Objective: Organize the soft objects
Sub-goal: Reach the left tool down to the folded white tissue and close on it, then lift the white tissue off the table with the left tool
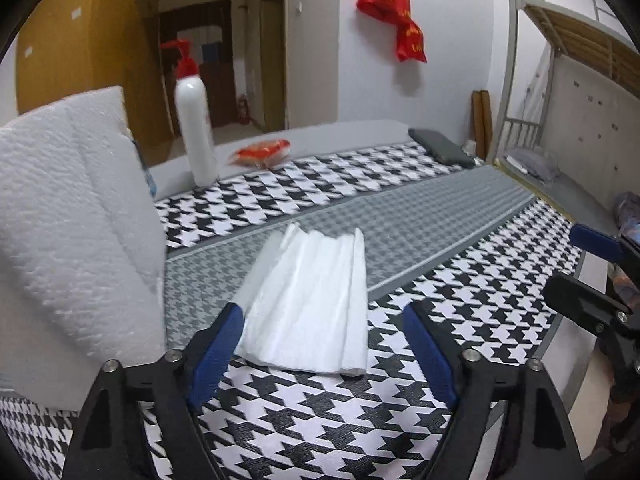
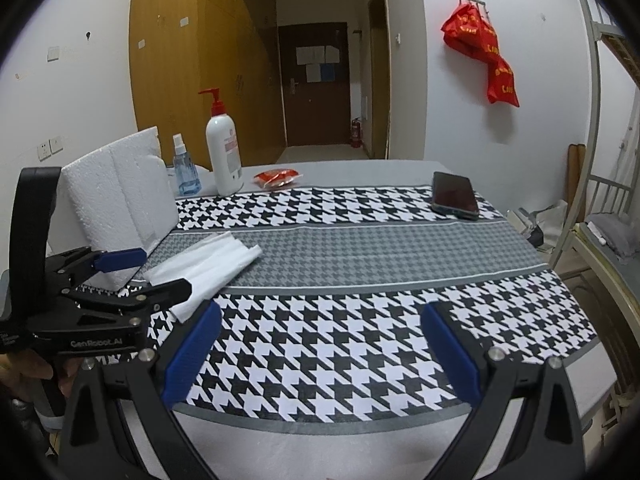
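A folded white tissue (image 1: 308, 300) lies on the houndstooth tablecloth (image 1: 320, 420) at the middle of the left wrist view, its near end between the two blue pads of the left gripper (image 1: 324, 316). The jaws stand apart and nothing is gripped; the left pad is just beside the tissue's left edge, the right pad clear of it.

Filling the left side of that frame is a white foam block (image 1: 72, 232), standing close against the tissue's left side. Behind it, in the upper middle, stands a white pump bottle (image 1: 196, 128) with a red head, and to its right a red packet (image 1: 262, 152). A dark phone (image 1: 440, 146) lies farther right near the table's far edge.

In the right wrist view the right gripper (image 2: 320, 344) hangs over bare cloth in the lower middle, jaws wide and empty. The tissue is at the middle left of that frame, partly hidden by the left gripper's black frame. A small blue spray bottle (image 2: 185, 172) stands between the foam block and the pump bottle. A red bag (image 2: 480, 56) hangs on the wall at upper right, and a metal bunk bed (image 2: 600, 208) runs down the right edge.
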A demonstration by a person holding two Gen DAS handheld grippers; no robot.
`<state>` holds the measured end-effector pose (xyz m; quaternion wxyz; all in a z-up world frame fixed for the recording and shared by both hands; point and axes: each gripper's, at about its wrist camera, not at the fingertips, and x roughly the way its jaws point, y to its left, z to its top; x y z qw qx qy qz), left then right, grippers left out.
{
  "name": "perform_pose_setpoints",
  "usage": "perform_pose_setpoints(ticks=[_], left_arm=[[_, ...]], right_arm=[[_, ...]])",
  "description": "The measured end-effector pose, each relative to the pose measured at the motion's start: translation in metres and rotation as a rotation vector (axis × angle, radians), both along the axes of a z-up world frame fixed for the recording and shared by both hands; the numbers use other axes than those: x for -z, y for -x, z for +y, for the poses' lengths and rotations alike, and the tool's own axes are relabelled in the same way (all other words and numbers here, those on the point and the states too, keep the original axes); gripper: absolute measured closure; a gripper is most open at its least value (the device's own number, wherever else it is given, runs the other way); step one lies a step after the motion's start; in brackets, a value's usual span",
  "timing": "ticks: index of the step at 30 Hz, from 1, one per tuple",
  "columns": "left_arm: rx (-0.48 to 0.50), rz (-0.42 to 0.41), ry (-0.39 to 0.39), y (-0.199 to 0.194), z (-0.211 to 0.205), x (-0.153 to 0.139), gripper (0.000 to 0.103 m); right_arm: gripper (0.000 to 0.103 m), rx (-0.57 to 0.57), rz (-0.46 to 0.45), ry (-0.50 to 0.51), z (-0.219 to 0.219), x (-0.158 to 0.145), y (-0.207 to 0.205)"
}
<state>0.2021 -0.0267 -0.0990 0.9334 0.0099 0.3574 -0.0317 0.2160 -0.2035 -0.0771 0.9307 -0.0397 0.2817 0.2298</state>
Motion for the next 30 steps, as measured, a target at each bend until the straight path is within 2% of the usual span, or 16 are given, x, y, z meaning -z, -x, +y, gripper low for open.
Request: perform_pose_setpoints(ticks=[2, 12, 17, 18, 19, 20, 24, 26, 30], left_arm=[[0.005, 0.023, -0.019, -0.004, -0.003, 0.003, 0.027], [0.014, 0.145, -0.051, -0.021, -0.007, 0.019, 0.060], [0.022, 0.150, -0.046, -0.024, -0.007, 0.018, 0.066], [0.025, 0.154, -0.040, -0.025, -0.007, 0.018, 0.073], [0.021, 0.155, -0.043, -0.026, -0.006, 0.018, 0.085], [0.013, 0.156, -0.050, -0.027, -0.006, 0.018, 0.091], [0.027, 0.141, -0.069, -0.026, -0.007, 0.019, 0.097], [0.039, 0.135, -0.054, -0.024, -0.007, 0.018, 0.097], [0.056, 0.069, -0.053, -0.011, -0.009, 0.004, 0.097]], right_arm=[[0.002, -0.002, 0.005, 0.000, 0.001, 0.001, -0.003], [0.002, -0.011, 0.009, -0.013, 0.000, 0.003, -0.005], [0.002, -0.015, 0.013, -0.035, -0.003, 0.002, -0.005], [0.002, -0.016, 0.012, -0.036, -0.003, 0.001, -0.005], [0.002, -0.014, 0.010, -0.034, -0.003, 0.001, -0.004], [0.002, -0.012, 0.009, -0.033, -0.003, 0.001, -0.004], [0.002, -0.006, 0.004, -0.039, -0.006, -0.001, -0.002], [0.002, 0.002, 0.004, -0.039, -0.007, -0.002, -0.001], [0.002, 0.012, 0.001, -0.035, -0.009, -0.004, 0.001]])
